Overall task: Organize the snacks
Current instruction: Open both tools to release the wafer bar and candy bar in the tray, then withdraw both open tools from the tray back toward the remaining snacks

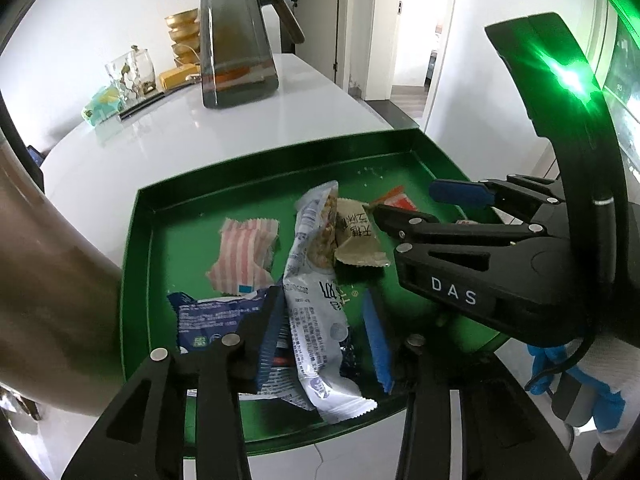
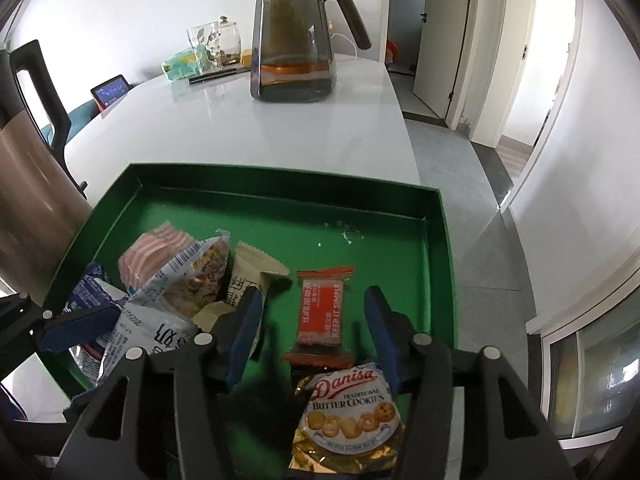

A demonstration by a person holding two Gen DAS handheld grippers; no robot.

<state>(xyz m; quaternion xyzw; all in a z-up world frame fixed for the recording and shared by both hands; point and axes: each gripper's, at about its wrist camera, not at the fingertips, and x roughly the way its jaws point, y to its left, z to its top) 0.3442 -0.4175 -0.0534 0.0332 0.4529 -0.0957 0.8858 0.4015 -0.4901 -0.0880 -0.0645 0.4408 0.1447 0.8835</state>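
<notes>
Nearest to the right wrist camera, at 6 o'clock of its view, the Danisa cookie pack (image 2: 347,420) is lying at the near edge of the green tray (image 2: 436,216). Just behind it the orange bar (image 2: 322,314) is seen flat on the tray floor. The right tongs (image 2: 314,334) are held spread, with one blue pad on each side of these two packets and nothing pinched; it is judged that they are placed so in order to close on one of them next.

In the left wrist view the left tongs (image 1: 326,340) are also spread, low over the tray. The long white packet (image 1: 316,312) is lying between the pads, but contact on both sides is not seen, so no grip is assumed. The dark blue packet (image 1: 208,320) is partly covered at 8 o'clock. Further in, the pink striped wrapper (image 1: 244,256) at 10 o'clock and the beige wrapper (image 1: 356,240) at 1 o'clock are resting loosely in a heap. The snacks appear to be collected in the tray so that they can be sorted there.

Both tools are pointed downward into the tray from its near side, the right one entering from 3 o'clock in the left view.

Beyond the tray, on the white worktop (image 2: 224,128), a dark glass pitcher (image 2: 294,40) stands at 12 o'clock, well apart.
</notes>
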